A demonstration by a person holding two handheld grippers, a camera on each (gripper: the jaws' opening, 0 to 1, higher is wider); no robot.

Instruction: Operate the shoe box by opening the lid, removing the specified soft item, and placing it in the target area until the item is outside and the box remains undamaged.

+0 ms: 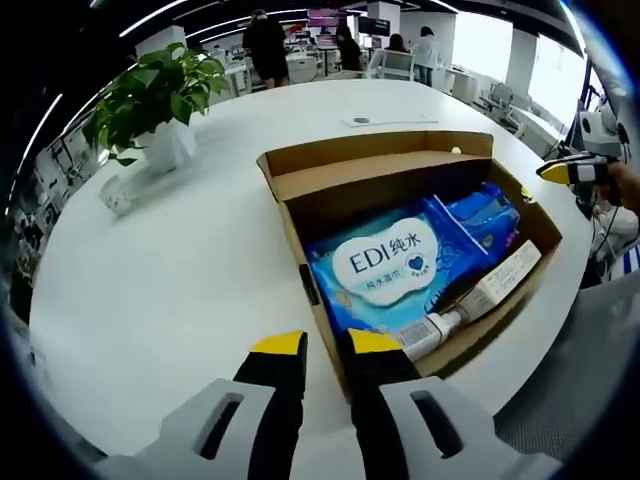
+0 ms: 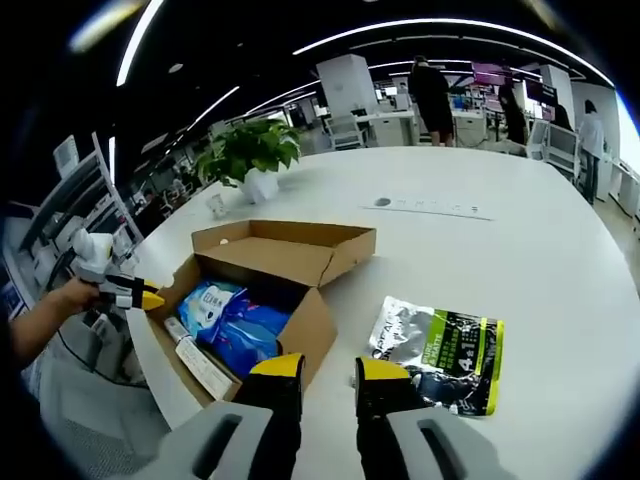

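The cardboard shoe box [image 1: 300,250] [image 2: 315,325] lies open on the white round table, its lid [image 1: 380,165] [image 2: 290,245] folded back. Inside are a blue wet-wipes pack [image 1: 385,265] [image 2: 240,320], a second blue pack [image 1: 490,215] and a white tube [image 1: 480,295] [image 2: 200,365]. A silver and green soft pouch [image 2: 440,350] lies on the table to the right of the box. My left gripper [image 1: 327,345] [image 2: 140,295] hovers at the box's near end, narrowly open and holding nothing. My right gripper [image 2: 330,370] [image 1: 560,172] hangs between box and pouch, narrowly open, nothing held.
A potted plant [image 1: 160,100] [image 2: 250,150] and a small glass [image 1: 115,195] [image 2: 215,205] stand beyond the box. A paper strip [image 1: 390,122] [image 2: 430,207] lies further back. The table edge [image 2: 160,385] runs close by the box. People stand among desks in the background.
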